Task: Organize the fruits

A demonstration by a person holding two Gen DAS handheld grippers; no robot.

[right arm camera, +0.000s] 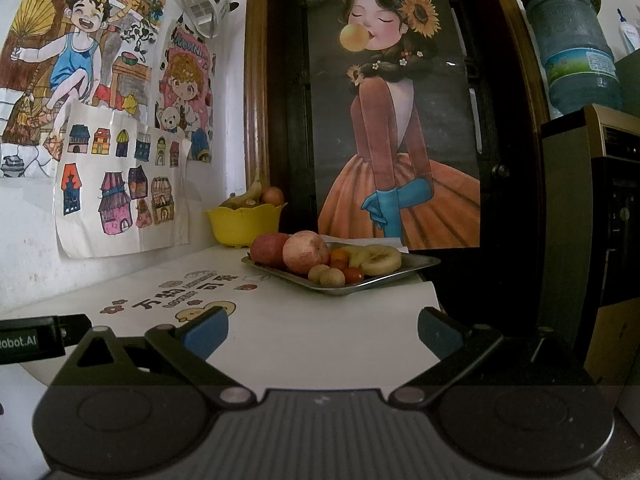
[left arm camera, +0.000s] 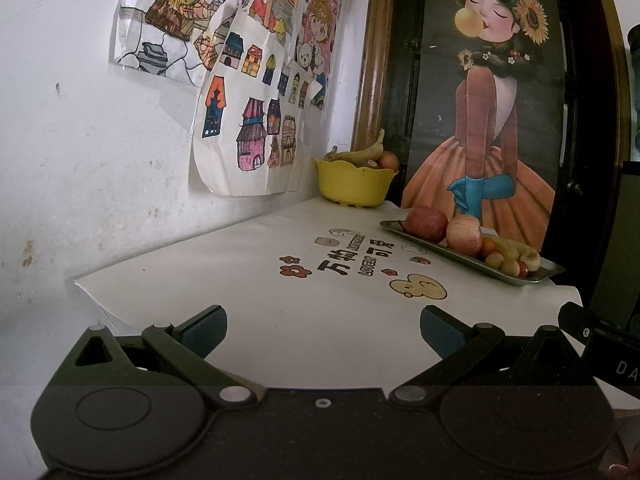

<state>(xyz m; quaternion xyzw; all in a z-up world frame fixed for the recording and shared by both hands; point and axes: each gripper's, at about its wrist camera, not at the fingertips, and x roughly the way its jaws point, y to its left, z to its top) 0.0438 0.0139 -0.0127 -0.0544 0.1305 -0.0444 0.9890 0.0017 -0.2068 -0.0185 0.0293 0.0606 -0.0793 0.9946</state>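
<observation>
A metal tray lies on the right of the white table and holds two red apples, a banana, small round fruits and little red tomatoes. A yellow bowl at the back corner holds bananas and a round reddish fruit. My left gripper and right gripper are both open and empty, low over the table's near edge, well short of the tray.
The table cover has printed characters and flowers. Drawings hang on the white wall at left. A large painted picture stands behind the tray. A water dispenser with a bottle is at right.
</observation>
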